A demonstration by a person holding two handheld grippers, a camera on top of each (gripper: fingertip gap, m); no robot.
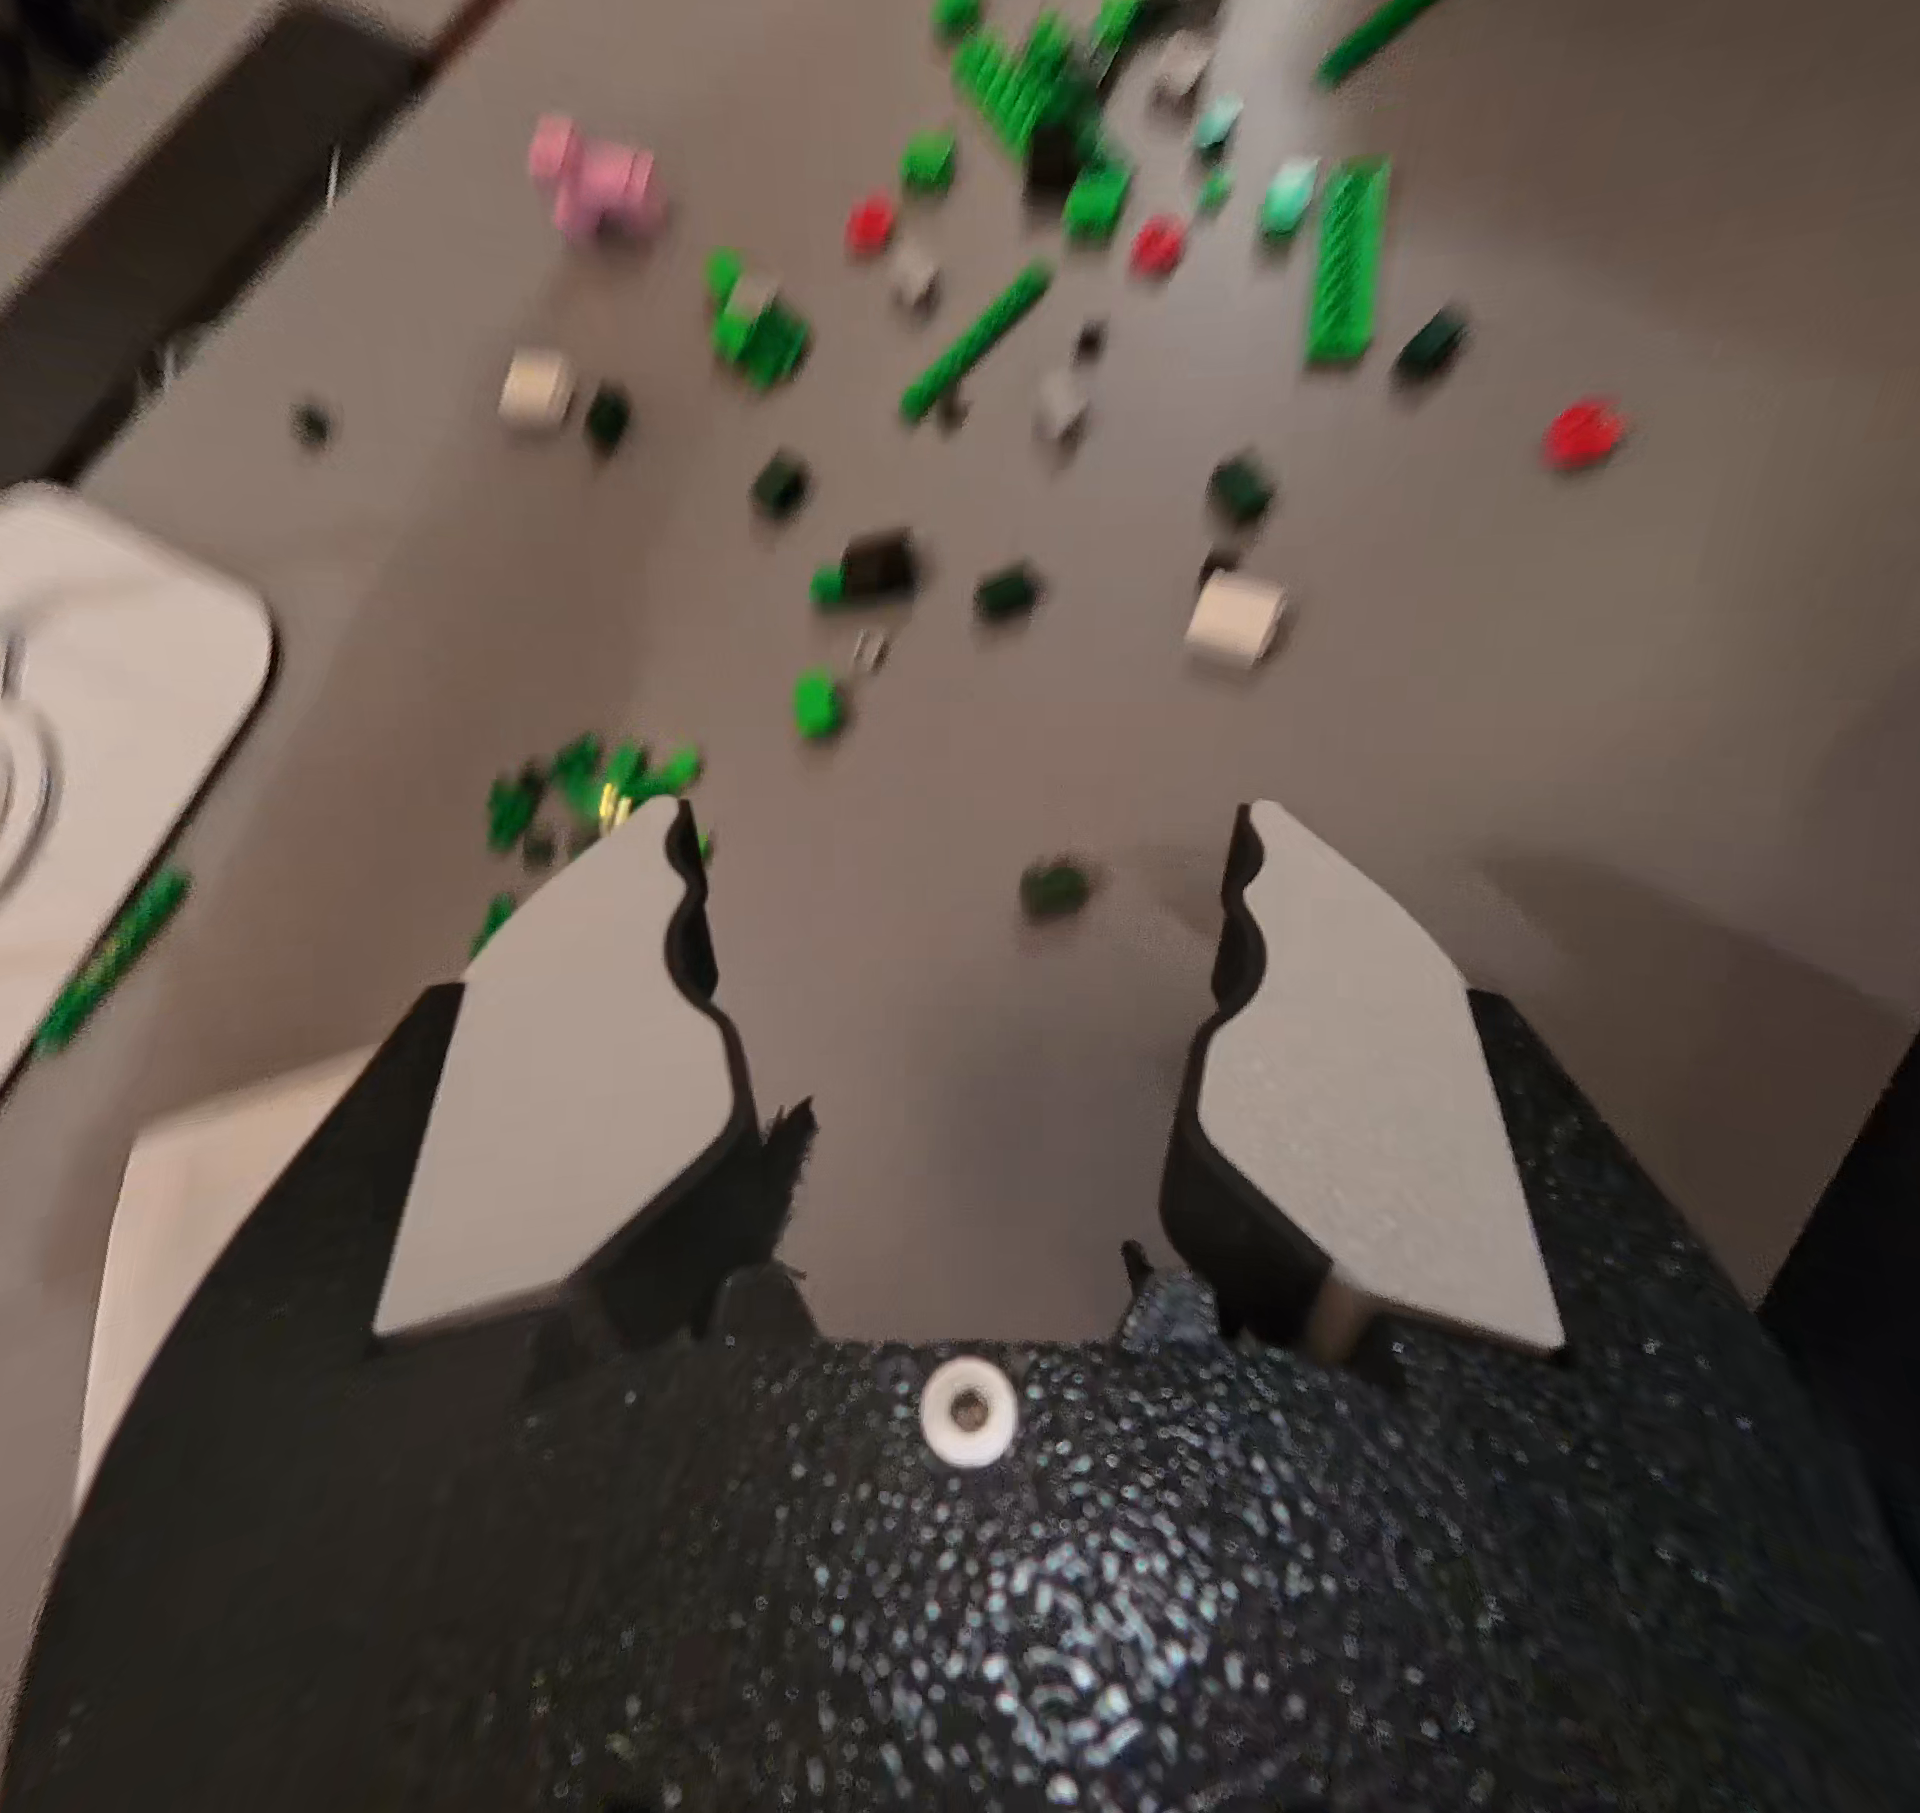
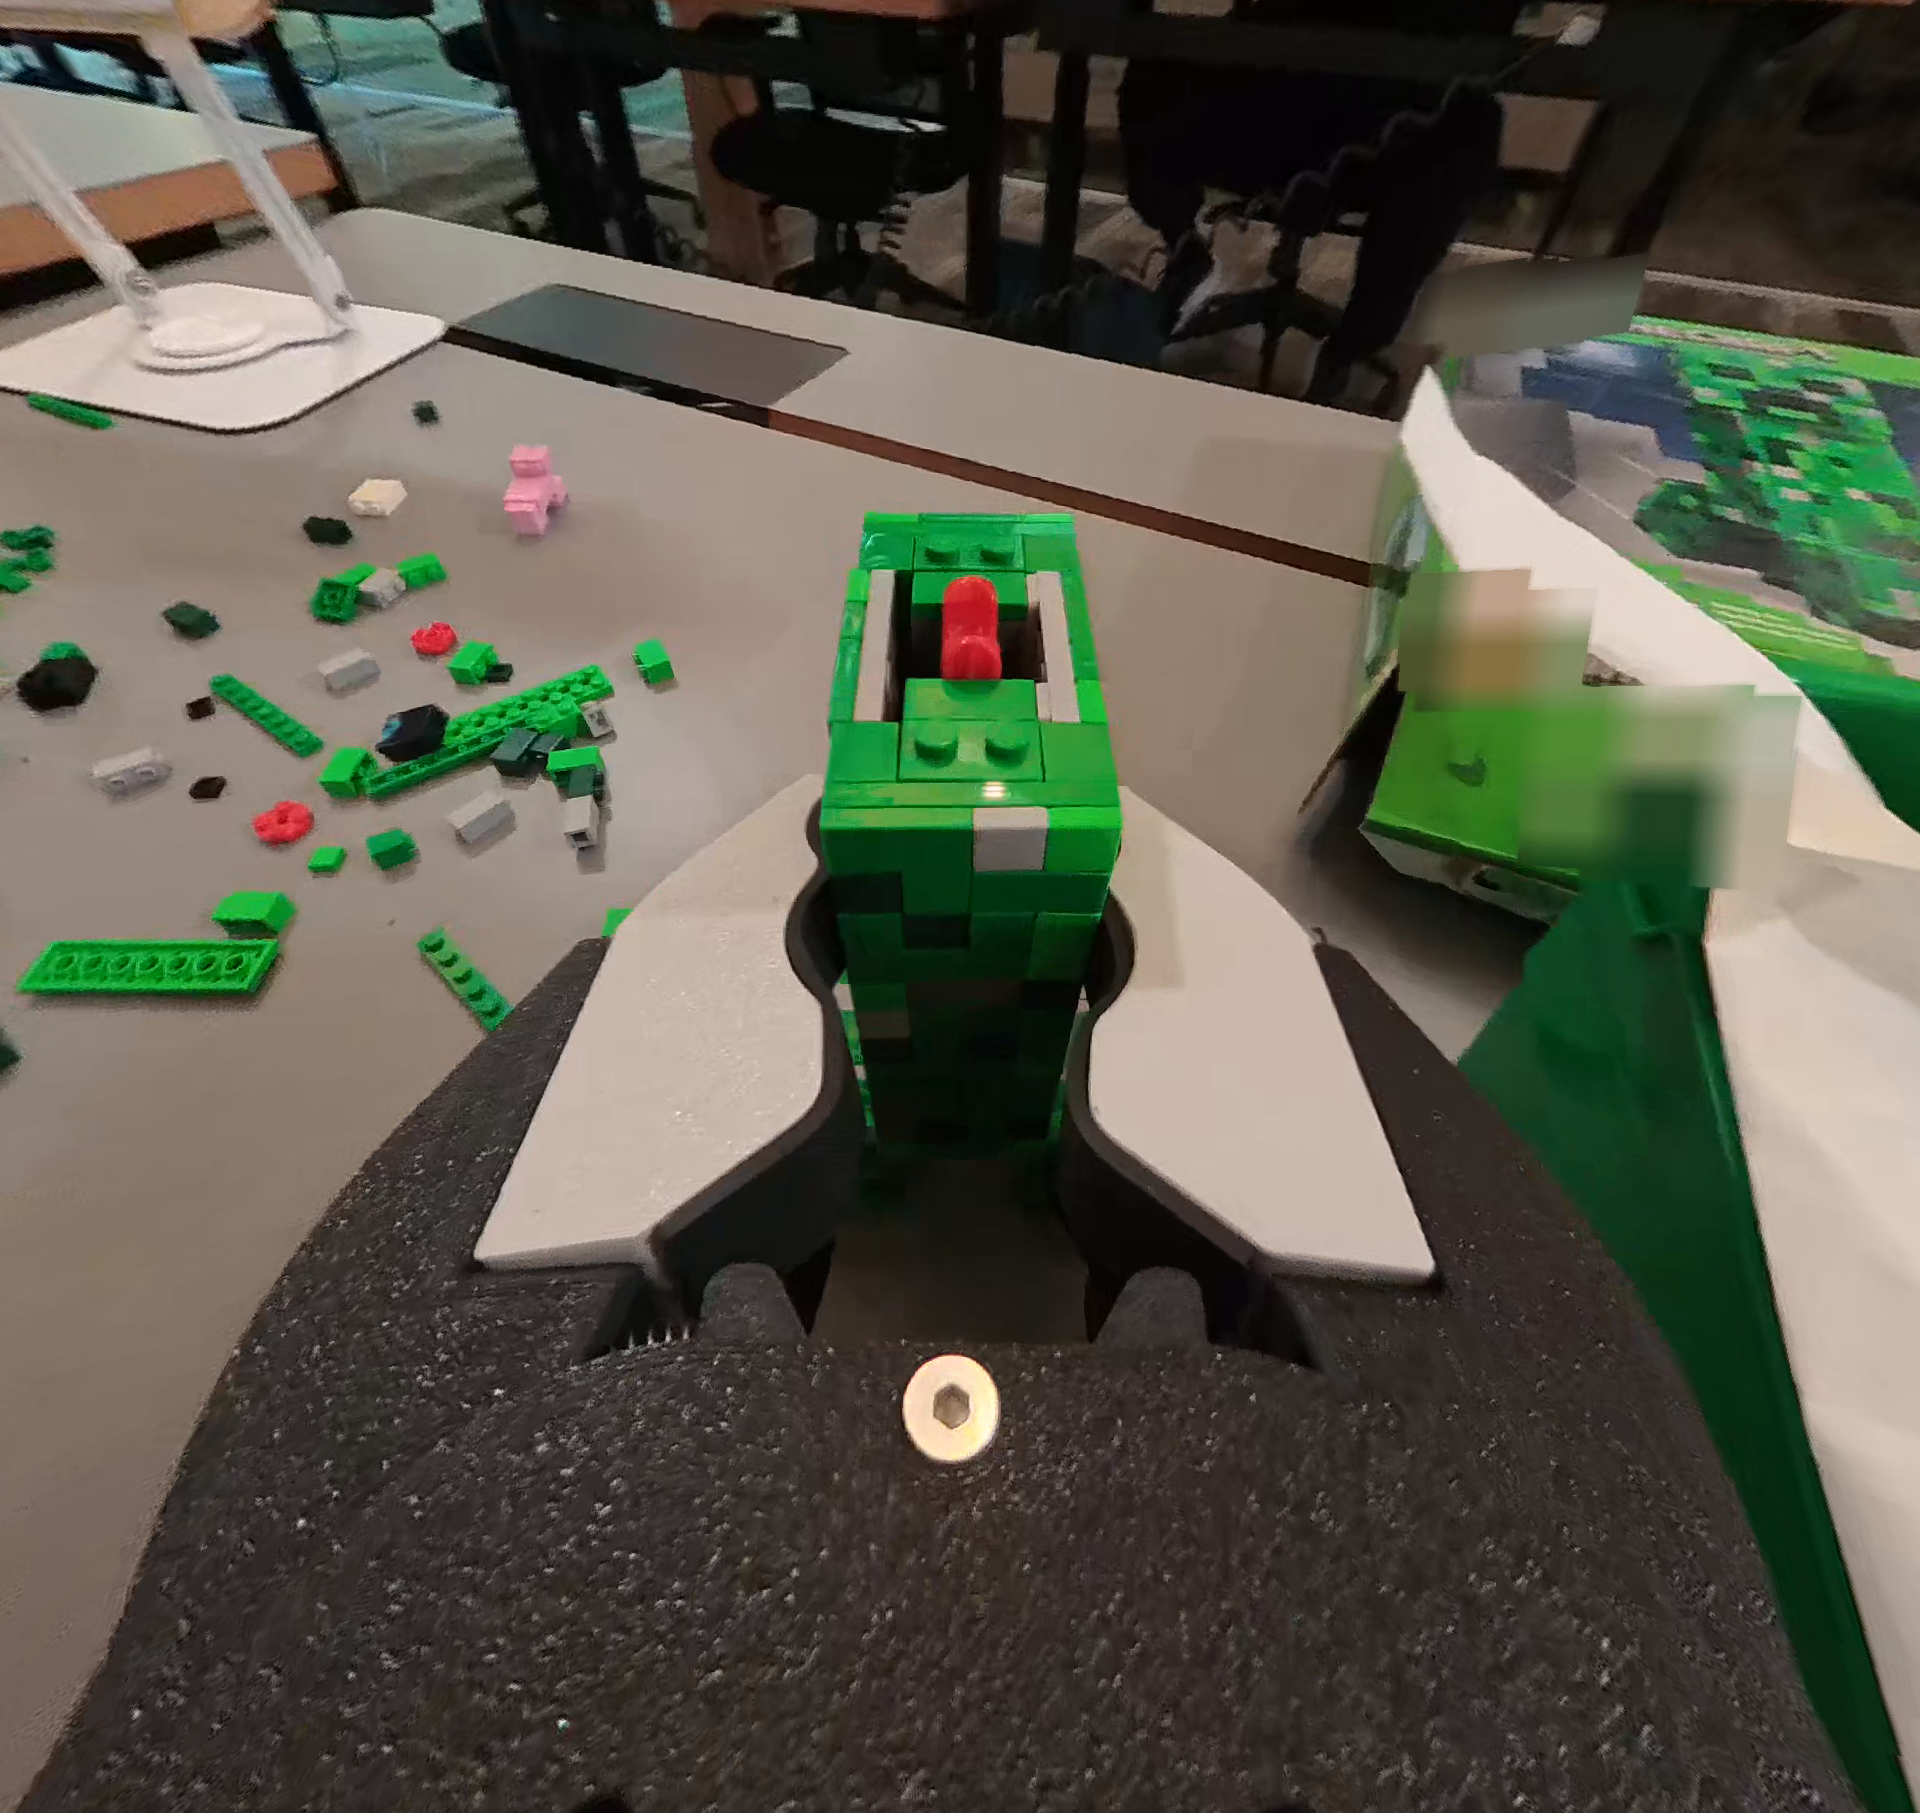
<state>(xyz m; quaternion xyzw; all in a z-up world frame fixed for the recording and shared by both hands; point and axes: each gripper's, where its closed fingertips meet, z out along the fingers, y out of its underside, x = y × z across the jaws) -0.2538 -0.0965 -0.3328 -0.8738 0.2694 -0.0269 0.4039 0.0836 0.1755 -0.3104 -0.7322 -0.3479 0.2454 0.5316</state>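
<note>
The right tool point(image 2: 966, 932) pinches a tall green brick tower point(image 2: 971, 828) between its two fingers, the tower's open top showing a red piece point(image 2: 968, 625) inside. The left tool point(image 1: 966, 828) hangs spread and empty above the grey surface point(image 1: 1558, 724), a small dark green brick point(image 1: 1055, 887) nearest its tips. Beyond lie scattered green, grey and red bricks, then a pink brick figure point(image 1: 594, 184). A green box point(image 2: 1662, 620) sits to the right of the tower.

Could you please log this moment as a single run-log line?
left gripper: open, empty, above scattered bricks | right gripper: shut on green brick tower | red piece in tower top | table
</note>
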